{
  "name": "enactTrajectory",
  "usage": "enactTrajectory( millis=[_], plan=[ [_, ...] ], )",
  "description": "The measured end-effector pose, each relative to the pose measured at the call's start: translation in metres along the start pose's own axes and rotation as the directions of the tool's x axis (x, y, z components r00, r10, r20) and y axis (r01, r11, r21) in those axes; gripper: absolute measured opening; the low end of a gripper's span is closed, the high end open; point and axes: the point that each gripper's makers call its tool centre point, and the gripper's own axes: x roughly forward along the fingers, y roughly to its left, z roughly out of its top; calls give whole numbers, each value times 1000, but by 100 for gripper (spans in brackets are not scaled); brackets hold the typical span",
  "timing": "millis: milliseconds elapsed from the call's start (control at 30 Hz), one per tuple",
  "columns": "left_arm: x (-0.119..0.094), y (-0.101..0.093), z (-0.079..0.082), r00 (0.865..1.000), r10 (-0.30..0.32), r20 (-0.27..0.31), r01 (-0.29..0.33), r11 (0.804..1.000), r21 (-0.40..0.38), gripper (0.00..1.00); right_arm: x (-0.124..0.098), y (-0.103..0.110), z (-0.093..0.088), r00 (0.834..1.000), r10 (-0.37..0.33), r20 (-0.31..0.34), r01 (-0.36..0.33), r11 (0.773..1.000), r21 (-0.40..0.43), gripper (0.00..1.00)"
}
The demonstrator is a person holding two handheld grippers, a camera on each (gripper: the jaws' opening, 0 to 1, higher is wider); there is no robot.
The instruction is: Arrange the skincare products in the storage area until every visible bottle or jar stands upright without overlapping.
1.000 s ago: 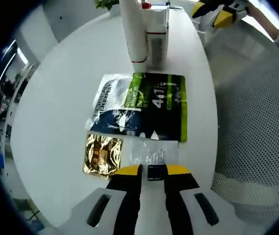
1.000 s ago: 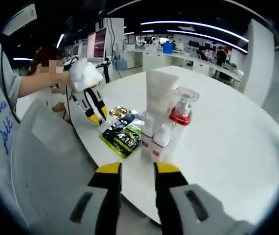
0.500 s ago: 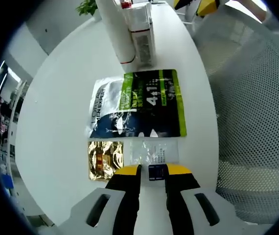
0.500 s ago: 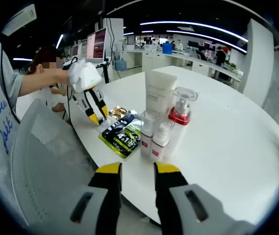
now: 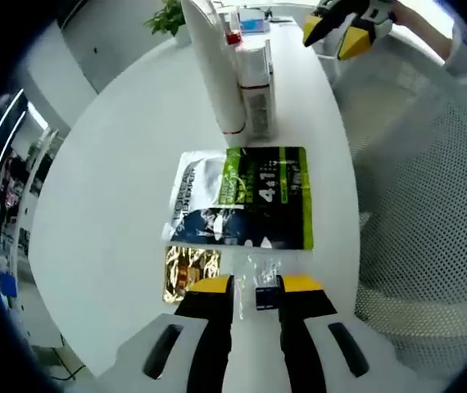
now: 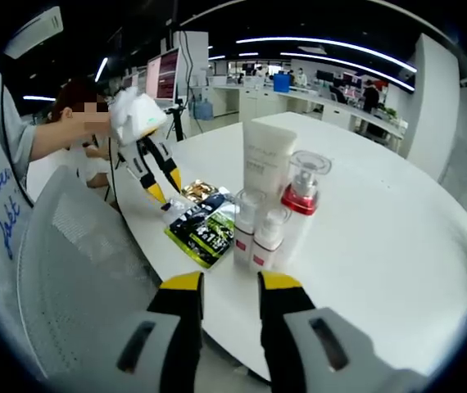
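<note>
A tall white tube (image 5: pixel 213 65) (image 6: pixel 268 160), a clear pump bottle with a red collar (image 6: pixel 303 192) and two small white bottles (image 6: pixel 246 225) (image 5: pixel 256 82) stand upright in a tight cluster on the white table (image 5: pixel 111 164). A green-and-black pouch (image 5: pixel 270 196) (image 6: pixel 209 229) lies flat, overlapping a silver-blue pouch (image 5: pixel 197 201). Beside a gold sachet (image 5: pixel 191 272) (image 6: pixel 198 190) lies a clear sachet (image 5: pixel 262 268). Its dark end sits between the tips of my left gripper (image 5: pixel 255 285) (image 6: pixel 165 189), whose jaws stand apart. My right gripper (image 6: pixel 230 282) (image 5: pixel 340 29) is open and empty, short of the bottles.
A white mesh chair (image 5: pixel 430 213) (image 6: pixel 78 246) stands against the table's edge by the pouches. A person in a grey shirt (image 6: pixel 4 164) holds the left gripper. A potted plant (image 5: pixel 168 16) sits past the bottles. Desks and monitors fill the far room.
The left gripper has pulled back and risen a little over the sachets. The bottles, the pouches and the right gripper have stayed in place.
</note>
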Motion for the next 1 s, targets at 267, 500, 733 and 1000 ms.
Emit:
enactTrajectory(
  millis=[267, 500, 733, 1000],
  plan=[
    [-22, 2, 26, 986, 72, 153, -52, 990, -130, 22, -2, -7, 1, 1000, -20, 15, 20, 1000, 8, 28],
    [-48, 17, 43, 930, 212, 302, -128, 953, -275, 33, -2, -15, 2, 998, -49, 35, 48, 999, 23, 34],
    [-66, 27, 40, 877, 336, 343, -202, 906, -371, 49, -4, -25, 2, 995, -84, 55, 82, 996, 40, 42],
    [-78, 31, 21, 837, 423, 346, -205, 830, -519, 72, -8, -32, 1, 990, -122, 72, 118, 992, 52, 54]
  ],
)
